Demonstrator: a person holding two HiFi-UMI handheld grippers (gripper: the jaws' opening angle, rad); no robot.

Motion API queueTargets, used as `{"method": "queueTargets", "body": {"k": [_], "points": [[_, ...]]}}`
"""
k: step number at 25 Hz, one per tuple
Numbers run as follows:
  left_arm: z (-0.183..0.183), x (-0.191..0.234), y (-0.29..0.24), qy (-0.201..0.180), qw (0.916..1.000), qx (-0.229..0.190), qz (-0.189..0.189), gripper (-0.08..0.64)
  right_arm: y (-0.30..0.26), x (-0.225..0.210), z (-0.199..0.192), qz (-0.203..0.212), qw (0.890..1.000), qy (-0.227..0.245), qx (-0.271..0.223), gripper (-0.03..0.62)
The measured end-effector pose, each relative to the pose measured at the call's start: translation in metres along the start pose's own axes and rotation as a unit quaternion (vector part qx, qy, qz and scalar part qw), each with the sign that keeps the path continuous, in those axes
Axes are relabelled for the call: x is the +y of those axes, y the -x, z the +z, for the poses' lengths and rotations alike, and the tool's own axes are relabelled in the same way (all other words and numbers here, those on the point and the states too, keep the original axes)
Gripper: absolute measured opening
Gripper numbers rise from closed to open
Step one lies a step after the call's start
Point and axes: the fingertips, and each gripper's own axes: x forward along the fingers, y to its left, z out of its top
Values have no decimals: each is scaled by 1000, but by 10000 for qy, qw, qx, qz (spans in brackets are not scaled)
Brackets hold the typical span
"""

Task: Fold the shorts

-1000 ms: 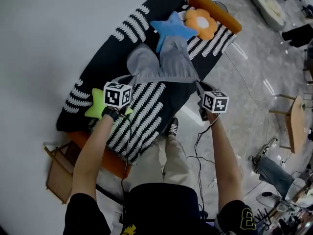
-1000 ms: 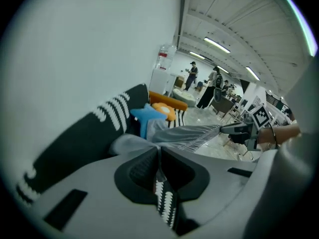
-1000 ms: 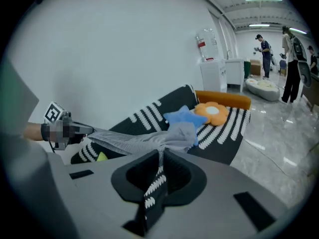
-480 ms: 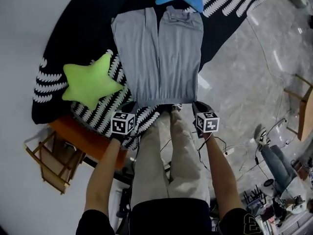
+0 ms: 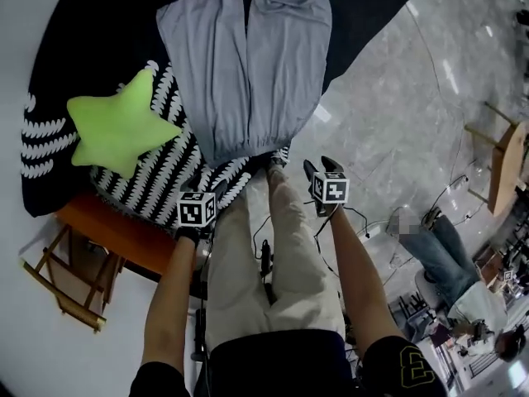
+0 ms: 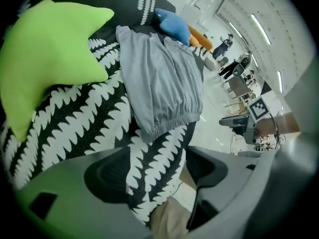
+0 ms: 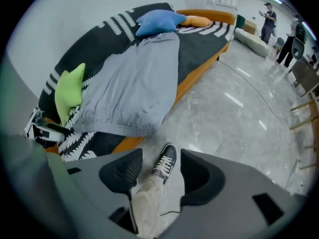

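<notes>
Grey shorts (image 5: 244, 64) are laid flat on the black-and-white patterned couch cover (image 5: 99, 23), with the elastic waistband at the near edge and the legs pointing away. A green star pillow (image 5: 116, 131) is seen just beside the shorts on the left, and a blue pillow (image 6: 172, 26) is seen at the far leg ends.

The left gripper (image 5: 211, 187) is held just short of the waistband's left corner and pointed steeply down. Its jaws have just been opening and are spread wide. Nothing is gripped; only the cover's edge and a trouser leg are seen through the gap.

The right gripper (image 5: 321, 166) is held off the couch edge, near the waistband's right corner and apart from it, over the marble floor (image 5: 388, 98). Its jaws have just been opening and are parted, with nothing held. The person's shoe (image 7: 166, 163) is seen below, between them.
</notes>
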Motion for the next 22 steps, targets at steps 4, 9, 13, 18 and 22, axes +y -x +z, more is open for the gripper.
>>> {"method": "queueTargets", "body": {"k": [4, 9, 13, 18, 22], "points": [[1, -44, 15, 220, 9993, -155, -276, 350, 36, -40, 60, -279, 9983, 138, -494, 247], [25, -118, 0, 589, 9938, -513, -786, 350, 62, -86, 225, -326, 9847, 725, -1549, 227], [45, -152, -55, 1138, 9864, -578, -1039, 350, 48, -100, 356, -98, 9698, 1254, -2091, 201], [58, -180, -117, 1730, 9757, -318, -1303, 350, 25, -85, 421, 374, 9597, 2244, -1650, 164], [62, -192, -143, 2202, 9693, -247, -1064, 348, 9, -83, 450, 466, 9476, 2771, -1518, 74]]}}
